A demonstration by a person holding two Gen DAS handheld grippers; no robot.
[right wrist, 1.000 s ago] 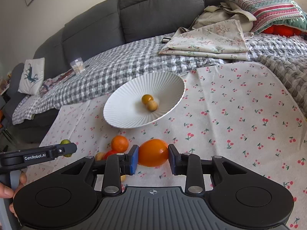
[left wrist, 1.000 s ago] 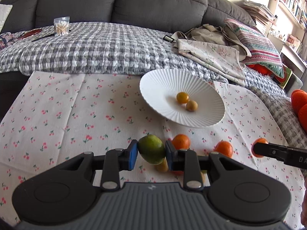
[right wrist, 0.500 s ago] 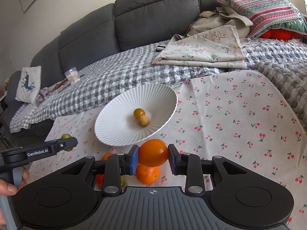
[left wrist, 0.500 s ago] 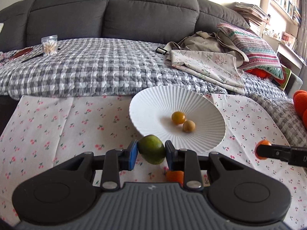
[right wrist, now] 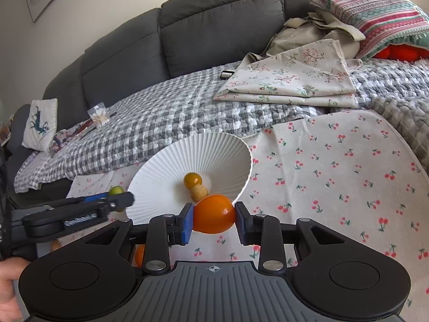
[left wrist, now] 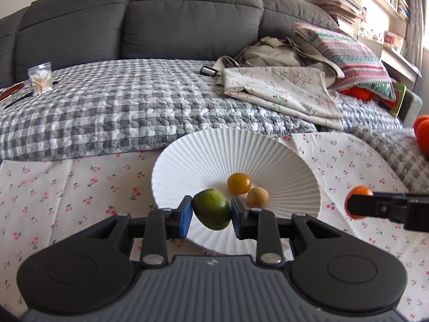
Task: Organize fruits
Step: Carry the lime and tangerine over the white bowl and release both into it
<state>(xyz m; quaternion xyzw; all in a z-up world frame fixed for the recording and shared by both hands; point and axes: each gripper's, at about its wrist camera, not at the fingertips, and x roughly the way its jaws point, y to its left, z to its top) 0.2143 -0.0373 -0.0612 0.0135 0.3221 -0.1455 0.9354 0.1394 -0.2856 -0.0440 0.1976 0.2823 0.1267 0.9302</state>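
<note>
Carrying fruit to the white bowl (left wrist: 281,145): left hand-held gripper (left wrist: 211,210) clamps a green fruit (left wrist: 211,209) over the near rim; right hand-held gripper (right wrist: 214,217) clamps an orange (right wrist: 213,216) just short of it. Next move likely requires advancing, then releasing inside.

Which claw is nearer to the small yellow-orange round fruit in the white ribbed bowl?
Left. The left claw hangs above the bowl's near side beside that fruit; the right claw is outside the rim.
</note>
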